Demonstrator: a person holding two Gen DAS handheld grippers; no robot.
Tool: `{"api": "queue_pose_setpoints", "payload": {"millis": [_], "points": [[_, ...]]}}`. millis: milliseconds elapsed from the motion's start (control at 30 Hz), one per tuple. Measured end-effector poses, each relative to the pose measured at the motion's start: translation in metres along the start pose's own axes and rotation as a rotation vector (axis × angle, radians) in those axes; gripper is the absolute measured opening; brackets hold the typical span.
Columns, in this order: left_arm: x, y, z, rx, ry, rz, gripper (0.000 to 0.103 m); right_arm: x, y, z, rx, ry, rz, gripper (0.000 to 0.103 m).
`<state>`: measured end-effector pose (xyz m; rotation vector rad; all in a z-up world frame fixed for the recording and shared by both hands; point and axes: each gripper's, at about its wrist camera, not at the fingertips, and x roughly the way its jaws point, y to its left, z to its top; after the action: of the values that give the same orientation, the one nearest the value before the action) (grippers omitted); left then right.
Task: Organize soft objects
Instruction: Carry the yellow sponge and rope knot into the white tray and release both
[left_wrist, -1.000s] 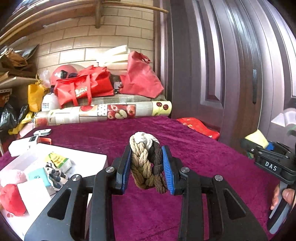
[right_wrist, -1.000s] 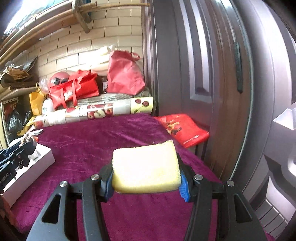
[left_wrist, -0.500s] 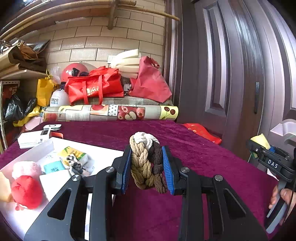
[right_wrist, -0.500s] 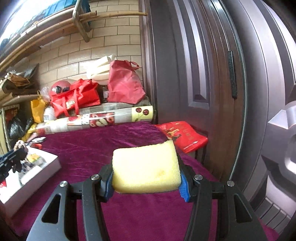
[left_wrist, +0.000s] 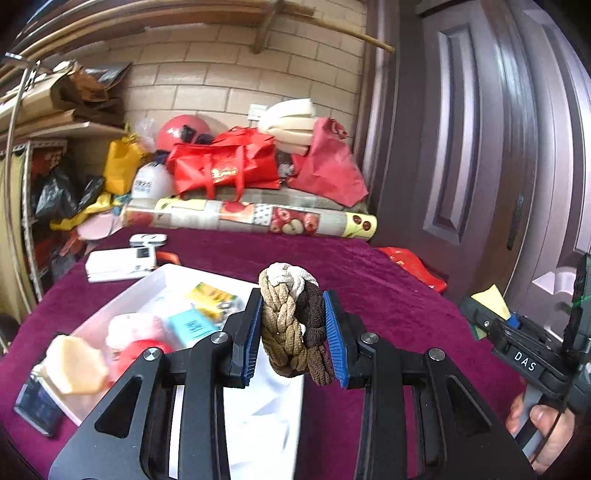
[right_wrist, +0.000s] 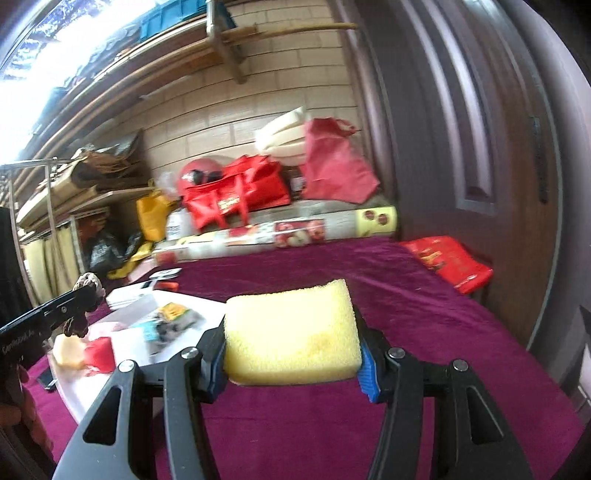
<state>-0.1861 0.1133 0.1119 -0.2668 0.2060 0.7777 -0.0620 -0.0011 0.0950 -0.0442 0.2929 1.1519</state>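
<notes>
My left gripper (left_wrist: 293, 334) is shut on a braided rope knot (left_wrist: 291, 325) of tan, white and brown cord, held above the near right edge of a white tray (left_wrist: 155, 280). My right gripper (right_wrist: 293, 354) is shut on a yellow sponge (right_wrist: 291, 334), held above the purple cloth to the right of the tray (right_wrist: 199, 301). The tray holds a red soft ball (left_wrist: 144, 350), a pink fluffy item (left_wrist: 133, 325), a pale yellow piece (left_wrist: 75, 365) and small packets. The right gripper also shows at the right edge of the left wrist view (left_wrist: 480, 314), and the left one at the left of the right wrist view (right_wrist: 83, 299).
A purple velvet cloth (right_wrist: 332, 266) covers the table. A white box (left_wrist: 120, 264) lies beyond the tray. A fruit-print roll (left_wrist: 258, 219), red bags (left_wrist: 225, 170) and clutter line the far edge by the brick wall. A dark door (left_wrist: 480, 147) stands right; a red packet (right_wrist: 447, 262) lies near it.
Both grippers have swung left toward the tray, each still holding its object. The tray now sits larger and nearer in both views.
</notes>
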Motion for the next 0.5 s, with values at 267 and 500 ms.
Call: {"api": "queue_pose_setpoints", "payload": {"millis": [267, 500], "points": [[-0.048, 0.067, 0.010, -0.054, 0.011, 0.093, 0.032, -0.009, 0.036, 0.001, -0.047, 0.020, 0.091, 0.056], [-0.068, 0.107, 0.006, -0.115, 0.017, 0.143, 0.032, -0.001, 0.066, -0.005, -0.071, 0.081, 0.170, 0.056]]}}
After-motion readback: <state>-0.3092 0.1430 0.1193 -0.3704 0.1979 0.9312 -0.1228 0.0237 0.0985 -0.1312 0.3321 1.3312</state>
